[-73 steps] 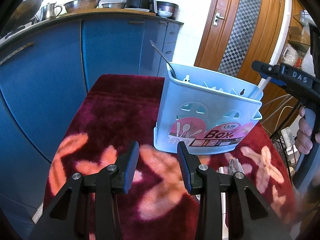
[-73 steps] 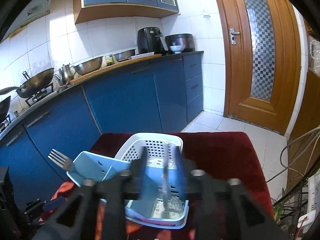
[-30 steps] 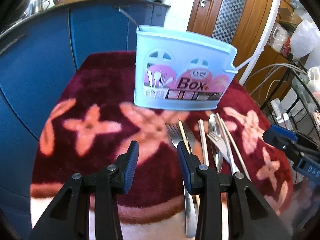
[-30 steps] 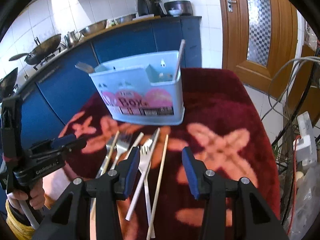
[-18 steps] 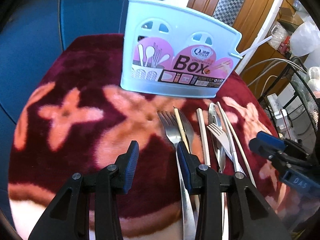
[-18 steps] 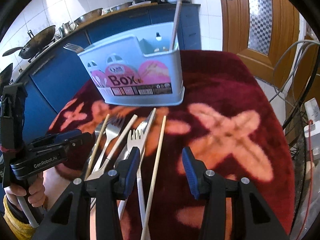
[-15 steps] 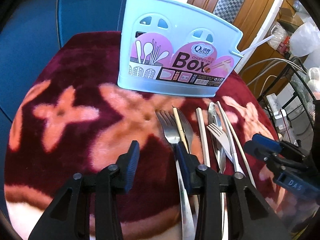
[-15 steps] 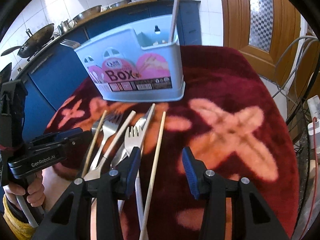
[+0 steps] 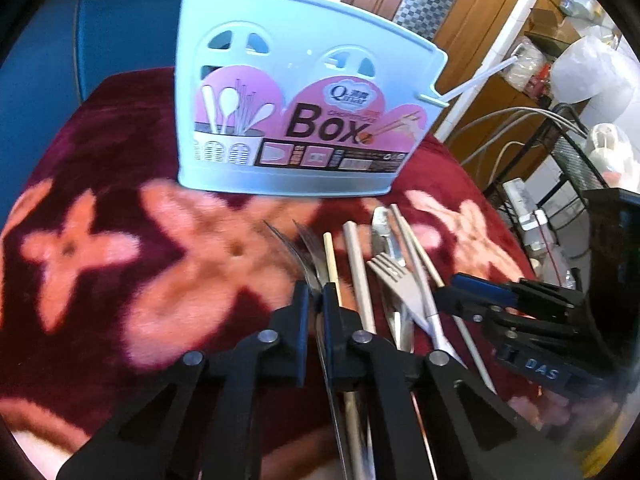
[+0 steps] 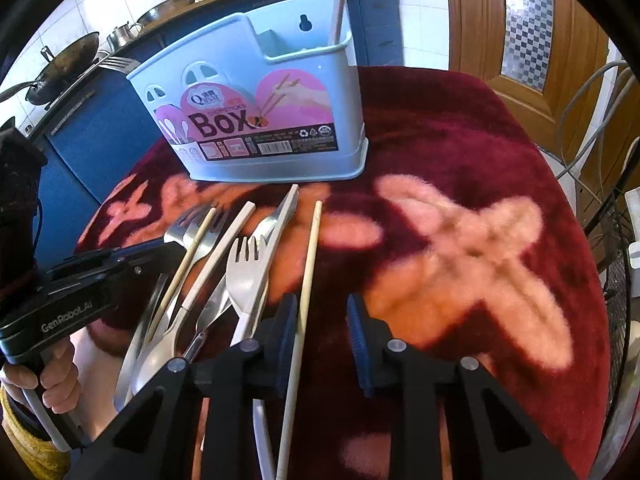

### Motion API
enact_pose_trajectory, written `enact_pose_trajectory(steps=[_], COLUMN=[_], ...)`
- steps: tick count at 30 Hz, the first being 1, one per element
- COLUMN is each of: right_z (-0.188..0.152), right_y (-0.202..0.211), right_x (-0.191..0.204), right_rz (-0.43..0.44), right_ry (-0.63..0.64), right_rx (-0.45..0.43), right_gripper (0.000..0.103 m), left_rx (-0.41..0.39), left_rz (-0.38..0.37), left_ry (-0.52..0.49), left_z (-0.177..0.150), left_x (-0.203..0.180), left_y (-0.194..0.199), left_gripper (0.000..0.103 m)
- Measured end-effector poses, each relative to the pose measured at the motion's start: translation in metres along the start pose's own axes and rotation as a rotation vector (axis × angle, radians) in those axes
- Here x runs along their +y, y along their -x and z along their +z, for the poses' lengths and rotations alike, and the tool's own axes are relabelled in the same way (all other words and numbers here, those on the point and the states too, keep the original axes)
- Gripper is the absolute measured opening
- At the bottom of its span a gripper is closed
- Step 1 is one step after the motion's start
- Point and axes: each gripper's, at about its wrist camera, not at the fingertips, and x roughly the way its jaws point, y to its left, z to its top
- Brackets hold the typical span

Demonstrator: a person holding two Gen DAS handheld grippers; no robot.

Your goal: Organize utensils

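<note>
Left wrist view: left gripper [image 9: 315,296], jaws just closing, clamps a steel fork [image 9: 308,256] lying before the blue utensil box [image 9: 296,120]; right wrist view: right gripper [image 10: 322,314], jaws narrowing but apart, straddles a chopstick [image 10: 308,276] nearer than that box [image 10: 256,120].

Your pale blue utensil box [image 10: 256,128] stands upright at the far side of the red flowered cloth, with a fork [image 10: 116,63] poking out of its left end and a chopstick [image 10: 338,4] standing in its right compartment. In front of it your loose pieces lie side by side, pointing toward the box: two steel forks [image 9: 308,256] at the left, wooden chopsticks [image 10: 308,280], a knife [image 10: 280,216], and a white-handled fork [image 10: 246,276] lying across the middle ones.
</note>
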Motion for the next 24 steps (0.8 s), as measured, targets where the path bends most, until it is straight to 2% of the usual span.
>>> enact_pose_trajectory(steps=[13, 20, 24], right_z=[0.023, 0.024, 0.024], right_y=[-0.015, -0.015, -0.015], right_x=[-0.002, -0.007, -0.008], right_rz=[0.002, -0.005, 0.004], right_ry=[0.038, 0.057, 0.055], right_rx=[0.094, 0.103, 0.105], right_gripper=[0.026, 0.010, 0.010], left_rx=[0.019, 0.008, 0.004], left_rz=[-0.018, -0.011, 0.001], left_ry=[0.025, 0.044, 0.057], left_z=[0.010, 0.007, 0.006], left_x=[0.002, 0.010, 0.015], left_y=[-0.009, 0.000, 0.004], left_gripper=[0.004, 0.004, 0.004])
